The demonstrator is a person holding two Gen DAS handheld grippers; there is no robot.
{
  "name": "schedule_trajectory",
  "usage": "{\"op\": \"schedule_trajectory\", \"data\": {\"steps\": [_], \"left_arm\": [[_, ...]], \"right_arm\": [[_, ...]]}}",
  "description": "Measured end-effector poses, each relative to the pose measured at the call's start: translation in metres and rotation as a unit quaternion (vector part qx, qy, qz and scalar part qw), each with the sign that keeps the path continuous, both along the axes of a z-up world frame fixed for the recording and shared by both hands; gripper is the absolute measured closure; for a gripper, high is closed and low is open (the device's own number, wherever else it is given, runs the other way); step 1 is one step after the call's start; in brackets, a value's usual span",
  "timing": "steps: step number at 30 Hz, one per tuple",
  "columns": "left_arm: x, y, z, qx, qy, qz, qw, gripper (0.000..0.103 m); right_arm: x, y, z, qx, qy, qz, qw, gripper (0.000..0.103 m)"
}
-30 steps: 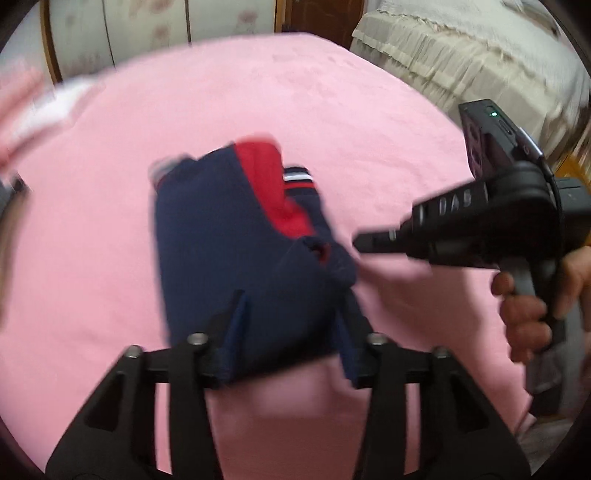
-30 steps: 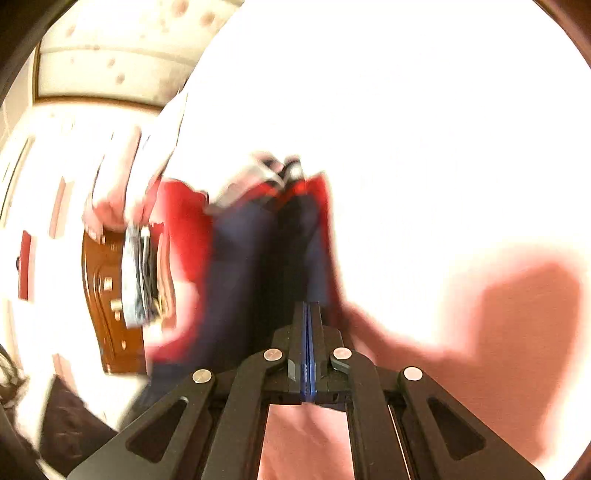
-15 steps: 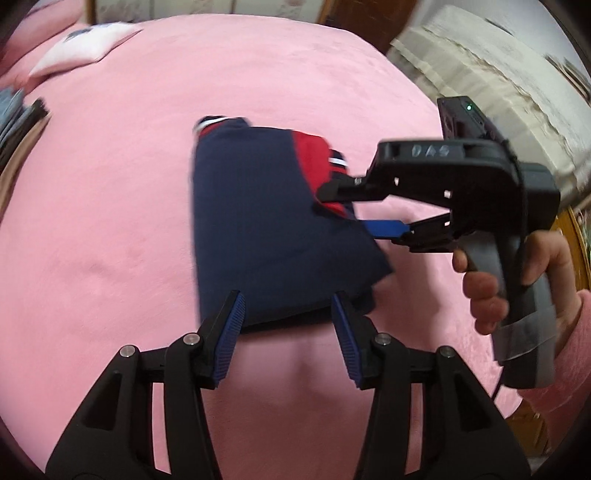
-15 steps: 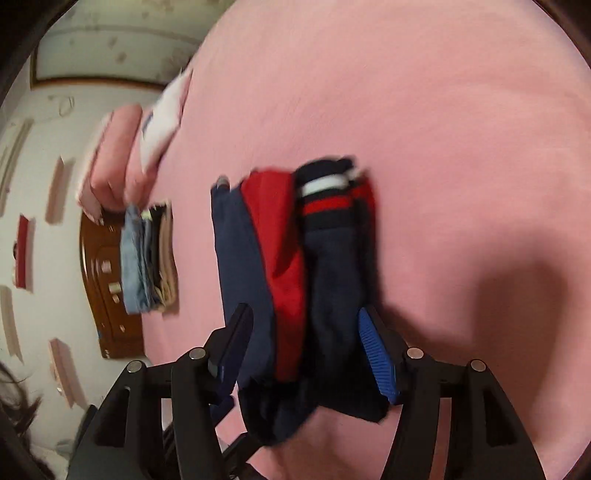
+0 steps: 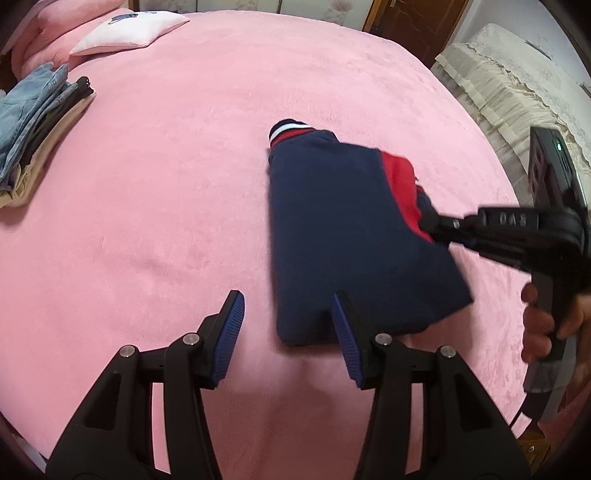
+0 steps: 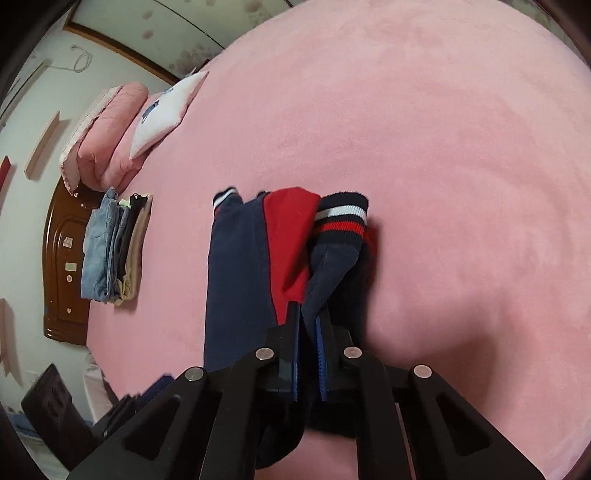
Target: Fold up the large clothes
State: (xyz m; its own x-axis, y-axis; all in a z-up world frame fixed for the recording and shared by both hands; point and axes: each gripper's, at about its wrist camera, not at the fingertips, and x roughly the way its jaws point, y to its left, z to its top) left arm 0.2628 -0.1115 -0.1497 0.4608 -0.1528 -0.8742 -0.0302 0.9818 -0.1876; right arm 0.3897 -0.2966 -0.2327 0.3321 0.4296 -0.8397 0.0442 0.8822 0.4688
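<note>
A folded navy-and-red sweatshirt lies on the pink bed, toward the middle and somewhat nearer the bed's right edge as the left wrist view shows it. Its striped cuff rests on top at the far end.

The right gripper has just been closing, and its jaws now stand narrow with a navy layer at the right edge of the sweatshirt pinched between the pads. This hold probably serves to lift or draw that side over for a further fold, or to square the bundle.

The left gripper hangs partly open at the near left corner of the sweatshirt. One finger overlaps the cloth and the other stands over bare bed, so nothing is clamped. It is placed, most likely, to steady or take that corner.

A stack of folded clothes sits at the far left edge, near the white pillow. Wide bare bed lies between the stack and the sweatshirt, giving open room to the left. To the right, the bed edge and the person's hand leave less.
</note>
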Motion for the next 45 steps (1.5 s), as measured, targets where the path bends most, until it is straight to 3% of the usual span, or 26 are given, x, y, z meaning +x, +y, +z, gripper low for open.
{"op": "schedule_trajectory", "data": {"steps": [4, 7, 10, 13, 14, 15, 19, 20, 22, 23, 28, 31, 34, 37, 38, 40, 41, 43, 45], "left_arm": [[0.003, -0.001, 0.001, 0.003, -0.002, -0.007, 1.0000, 0.057], [0.005, -0.001, -0.002, 0.006, 0.003, -0.013, 0.9999, 0.057], [0.007, 0.002, -0.003, 0.010, 0.005, -0.016, 0.9998, 0.057], [0.005, 0.006, -0.002, 0.007, 0.005, -0.010, 0.9999, 0.057], [0.005, 0.007, -0.002, 0.007, 0.005, -0.007, 0.9999, 0.057], [0.004, 0.007, -0.001, 0.006, 0.005, -0.005, 1.0000, 0.057], [0.006, 0.008, -0.003, 0.006, 0.007, -0.004, 1.0000, 0.057], [0.006, 0.008, -0.003, 0.007, 0.007, -0.004, 0.9999, 0.057], [0.007, 0.008, -0.002, 0.007, 0.006, -0.002, 1.0000, 0.057], [0.007, 0.008, -0.001, 0.007, 0.004, -0.001, 1.0000, 0.057], [0.008, 0.009, 0.000, 0.006, 0.000, 0.005, 1.0000, 0.057], [0.009, 0.009, -0.002, 0.004, 0.002, 0.009, 1.0000, 0.057], [0.012, 0.008, -0.004, 0.001, 0.005, 0.008, 1.0000, 0.057], [0.018, 0.005, -0.008, 0.002, 0.007, 0.007, 0.9999, 0.057], [0.020, 0.004, -0.008, 0.003, 0.007, 0.006, 1.0000, 0.057], [0.024, 0.001, -0.007, 0.008, 0.002, 0.004, 1.0000, 0.057], [0.026, 0.001, -0.007, 0.007, 0.000, 0.004, 1.0000, 0.057], [0.031, -0.001, -0.009, 0.002, 0.002, 0.003, 1.0000, 0.057], [0.037, -0.003, -0.012, 0.003, 0.007, 0.005, 1.0000, 0.057]], "right_arm": [[-0.007, -0.019, 0.002, -0.051, 0.017, -0.009, 0.998, 0.096], [-0.011, -0.021, -0.003, -0.051, 0.032, -0.022, 0.998, 0.096], [-0.014, -0.022, 0.007, -0.036, 0.006, -0.027, 0.999, 0.093], [-0.017, -0.024, 0.026, -0.029, -0.042, -0.033, 0.998, 0.079], [-0.017, -0.024, 0.031, -0.022, -0.056, -0.034, 0.998, 0.063], [-0.016, -0.023, 0.036, -0.011, -0.066, -0.029, 0.997, 0.055], [-0.003, -0.005, 0.030, -0.024, -0.026, 0.003, 0.999, 0.055], [0.000, -0.002, 0.025, -0.032, -0.016, 0.008, 0.999, 0.056], [0.002, 0.001, 0.024, -0.020, -0.033, 0.009, 0.999, 0.074], [0.001, 0.000, 0.026, -0.010, -0.050, 0.011, 0.999, 0.096], [-0.022, -0.009, 0.063, -0.011, -0.136, -0.015, 0.990, 0.098], [-0.039, -0.020, 0.069, -0.049, -0.123, -0.033, 0.991, 0.098], [-0.043, -0.028, 0.050, -0.092, -0.087, -0.041, 0.991, 0.098], [-0.036, -0.032, 0.025, -0.084, -0.030, -0.045, 0.995, 0.098], [-0.034, -0.035, 0.025, -0.078, -0.027, -0.047, 0.995, 0.093], [-0.031, -0.037, 0.026, -0.094, -0.026, -0.051, 0.994, 0.068], [-0.031, -0.037, 0.027, -0.108, -0.027, -0.053, 0.992, 0.048], [-0.026, -0.034, 0.024, -0.104, -0.031, -0.052, 0.993, 0.043], [-0.022, -0.032, 0.015, -0.066, -0.021, -0.053, 0.996, 0.050]]}}
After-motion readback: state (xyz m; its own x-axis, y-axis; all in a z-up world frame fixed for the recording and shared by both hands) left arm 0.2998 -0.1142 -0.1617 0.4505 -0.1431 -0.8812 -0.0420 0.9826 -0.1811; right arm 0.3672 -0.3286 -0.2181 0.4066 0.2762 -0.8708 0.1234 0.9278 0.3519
